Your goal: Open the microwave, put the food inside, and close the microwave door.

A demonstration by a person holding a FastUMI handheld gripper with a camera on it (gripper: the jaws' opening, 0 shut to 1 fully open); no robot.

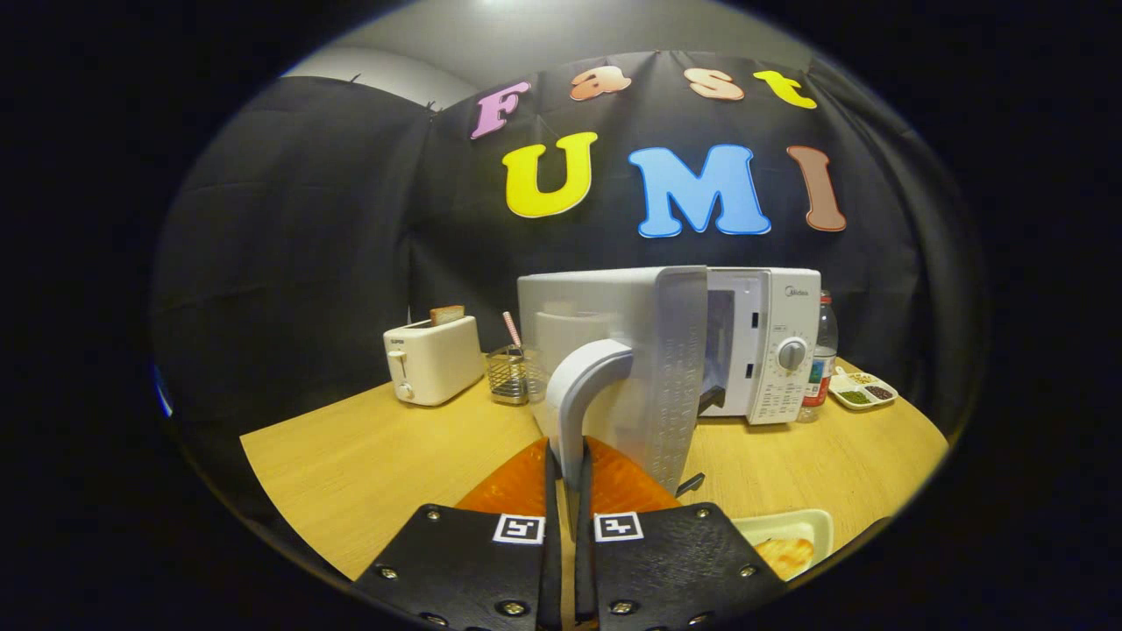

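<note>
Here, in the gripper view, the gripper sits at the bottom centre of the frame with its two fingers drawn in on the lower end of the door handle, one on each side and pressing it. The handle is a curved bar standing off the microwave door, which is swung partly open and seen nearly edge-on at the middle of the frame. Behind it stands the microwave, its cavity showing as a narrow gap beside the control panel and dial.

The food lies in a pale tray at the lower right, on the wooden table just beside the fingers.

I judge the handle rigid and smooth, so a grip on the bar should hold if the pull follows the door's arc; the hinged door is probably light. The tray looks stiff, best taken by its rim, while the food itself seems soft.

A toaster and a wire holder sit at centre left; a bottle and a small divided dish at centre right.
</note>
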